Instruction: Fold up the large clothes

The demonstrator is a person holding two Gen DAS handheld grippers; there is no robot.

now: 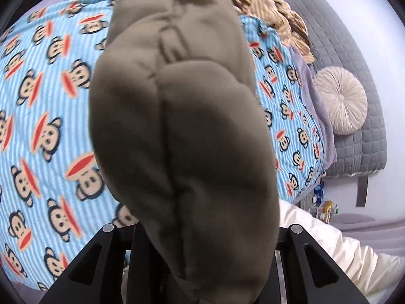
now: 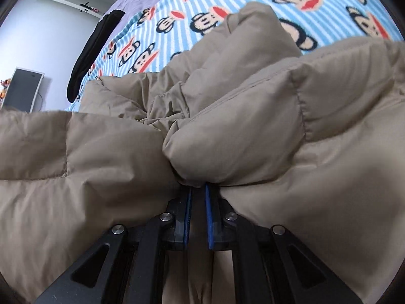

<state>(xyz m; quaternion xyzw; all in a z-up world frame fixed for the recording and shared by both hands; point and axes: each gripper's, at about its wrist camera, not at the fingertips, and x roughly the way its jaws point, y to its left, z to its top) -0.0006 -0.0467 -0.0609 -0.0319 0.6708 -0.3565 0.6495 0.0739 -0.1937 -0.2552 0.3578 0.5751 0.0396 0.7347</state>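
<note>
I pinch the puffy tan quilted down jacket (image 2: 227, 131) in both tools: my right gripper (image 2: 197, 190) clamps a fold at lower centre, my left gripper (image 1: 202, 266) lifts a sleeve-like length (for folding) above the blue-striped monkey-print blanket (image 1: 45, 116).

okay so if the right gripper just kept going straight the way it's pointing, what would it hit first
The tan puffer jacket. The right gripper is already shut on a bunched fold of it, and more quilted jacket is piled directly ahead. The monkey-print blanket lies beyond, probably under the jacket too, though depth is hard to judge.
</note>
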